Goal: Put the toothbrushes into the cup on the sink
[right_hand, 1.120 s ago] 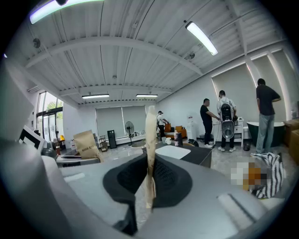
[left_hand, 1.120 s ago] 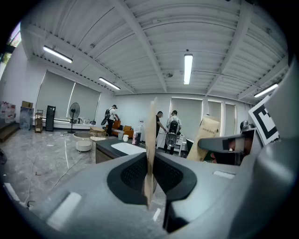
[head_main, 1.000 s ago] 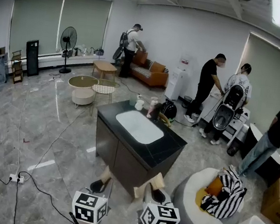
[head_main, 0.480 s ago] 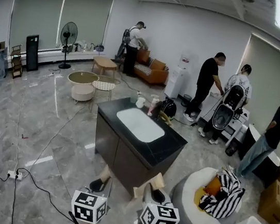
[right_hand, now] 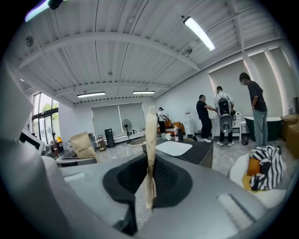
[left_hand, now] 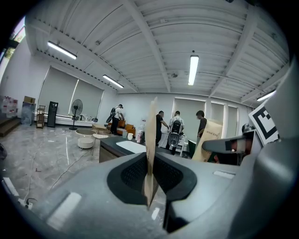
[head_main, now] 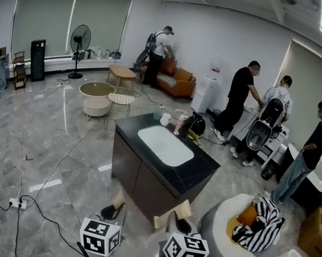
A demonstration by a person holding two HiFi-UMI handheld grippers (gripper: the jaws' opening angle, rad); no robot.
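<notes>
The black sink counter (head_main: pixel 193 174) with its white basin stands in the middle of the room, well ahead of both grippers. A white cup (head_main: pixel 165 119) and a pink bottle (head_main: pixel 181 124) stand at its far end. I cannot make out any toothbrushes at this distance. My left gripper (head_main: pixel 118 196) and right gripper (head_main: pixel 181 207) are held low at the bottom of the head view, side by side, pointing at the counter. Both are shut with their tan fingers pressed flat together and nothing between them. The left gripper (left_hand: pixel 152 122) and right gripper (right_hand: pixel 151 117) views show the same counter (left_hand: pixel 122 147) (right_hand: pixel 196 150) far off.
Cables and a power strip (head_main: pixel 15 202) lie on the shiny floor at the left. A white beanbag (head_main: pixel 223 236) with a striped cloth sits right of the counter. Round tables (head_main: pixel 96 98), a fan (head_main: pixel 80 41) and several people stand farther back.
The view has crept slightly toward the counter. A person at the far right has turned and stepped left. Both grippers hold the same pose, jaws unchanged.
</notes>
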